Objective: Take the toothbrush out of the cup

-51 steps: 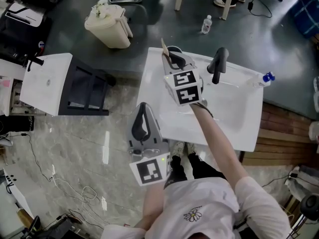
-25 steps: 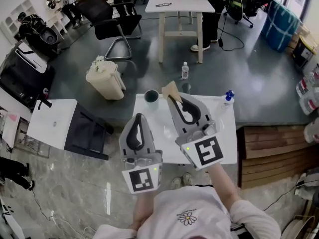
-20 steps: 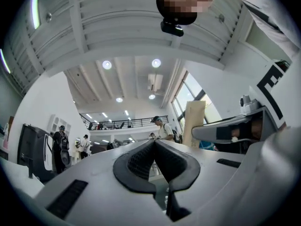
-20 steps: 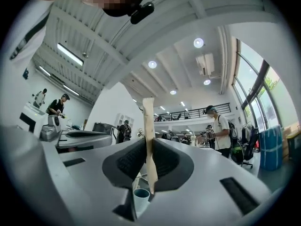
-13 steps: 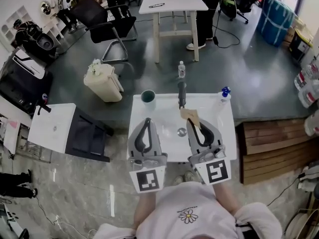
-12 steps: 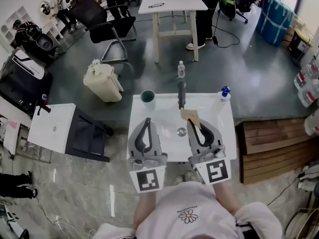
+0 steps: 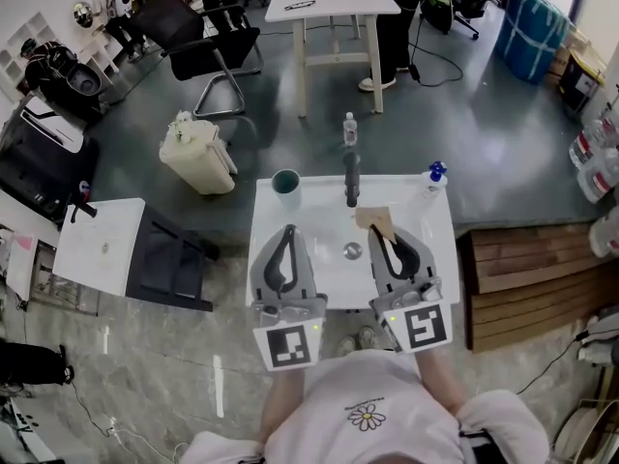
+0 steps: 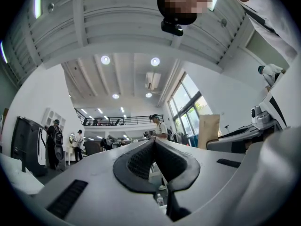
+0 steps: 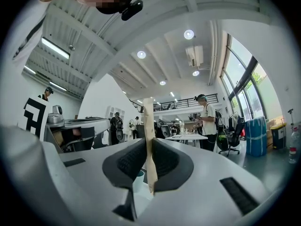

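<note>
**Right claw with the toothbrush clear of the cup.** The toothbrush [image 9: 148, 121] appears as a flat, pale-tan, card-like strip, judged to be the brush in a paper sleeve. It stands between the pads of the right claw [image 7: 379, 232], which is closed on its lower part, and most of the strip projects beyond the claw tips. It is already out of the dark-green round cup [image 7: 286, 185]. The cup stands ahead of this claw and off to its left, well apart, on the white moulded surface [image 7: 314, 206].

The black tap [image 7: 352, 177] is ahead of the claw and slightly to its left. The round metal drain [image 7: 352, 250] lies just to its left. A pale spray bottle with a blue top [image 7: 431, 176] stands ahead and to its right. The left claw [image 8: 153, 143] is closed on nothing, apart from the right one on its left side.

**Step in hand, as judged.** The removal looks complete and only the carry is left. A thin flat piece can pivot between the pads, so this calls for a firm pinch, an upright strip and a path kept away from the tap.

**Views.** The right gripper view shows the strip edge-on with the pads pressing on it. The head view shows its broad face and the layout of the surface. The left gripper view shows it as a tan rectangle off to the right of its own empty pads.
</note>
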A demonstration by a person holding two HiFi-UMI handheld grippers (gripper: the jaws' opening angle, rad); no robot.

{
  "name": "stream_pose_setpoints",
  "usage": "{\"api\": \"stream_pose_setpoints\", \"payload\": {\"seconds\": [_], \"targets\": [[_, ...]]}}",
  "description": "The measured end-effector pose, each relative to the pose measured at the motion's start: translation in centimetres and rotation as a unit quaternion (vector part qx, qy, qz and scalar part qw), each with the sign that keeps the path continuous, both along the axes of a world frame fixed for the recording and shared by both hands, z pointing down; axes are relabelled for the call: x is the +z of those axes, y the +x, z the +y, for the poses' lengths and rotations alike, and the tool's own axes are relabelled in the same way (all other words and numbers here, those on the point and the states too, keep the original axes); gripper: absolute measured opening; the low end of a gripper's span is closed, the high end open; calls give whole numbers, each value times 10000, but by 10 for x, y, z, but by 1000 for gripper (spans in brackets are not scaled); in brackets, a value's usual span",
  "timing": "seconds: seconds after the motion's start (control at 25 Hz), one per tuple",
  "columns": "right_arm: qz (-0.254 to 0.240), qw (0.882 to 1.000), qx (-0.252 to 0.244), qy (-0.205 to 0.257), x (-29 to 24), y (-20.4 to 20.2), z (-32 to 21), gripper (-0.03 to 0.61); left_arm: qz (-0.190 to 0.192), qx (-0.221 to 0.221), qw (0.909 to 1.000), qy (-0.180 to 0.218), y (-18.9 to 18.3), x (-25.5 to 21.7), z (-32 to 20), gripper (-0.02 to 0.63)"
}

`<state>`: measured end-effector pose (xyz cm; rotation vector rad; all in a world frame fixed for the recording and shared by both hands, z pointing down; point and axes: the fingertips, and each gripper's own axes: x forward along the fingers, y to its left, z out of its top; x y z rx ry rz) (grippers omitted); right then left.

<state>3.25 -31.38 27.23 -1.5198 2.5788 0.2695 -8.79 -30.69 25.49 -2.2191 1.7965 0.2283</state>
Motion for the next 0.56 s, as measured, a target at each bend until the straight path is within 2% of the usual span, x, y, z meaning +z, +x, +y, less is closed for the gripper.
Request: {"api": "stream_pose_setpoints", "payload": {"seconds": [0.56], "targets": [[36,10000,22,-15,4,5,5,35,36,31,10000,-59,7,5,7,17]]}}
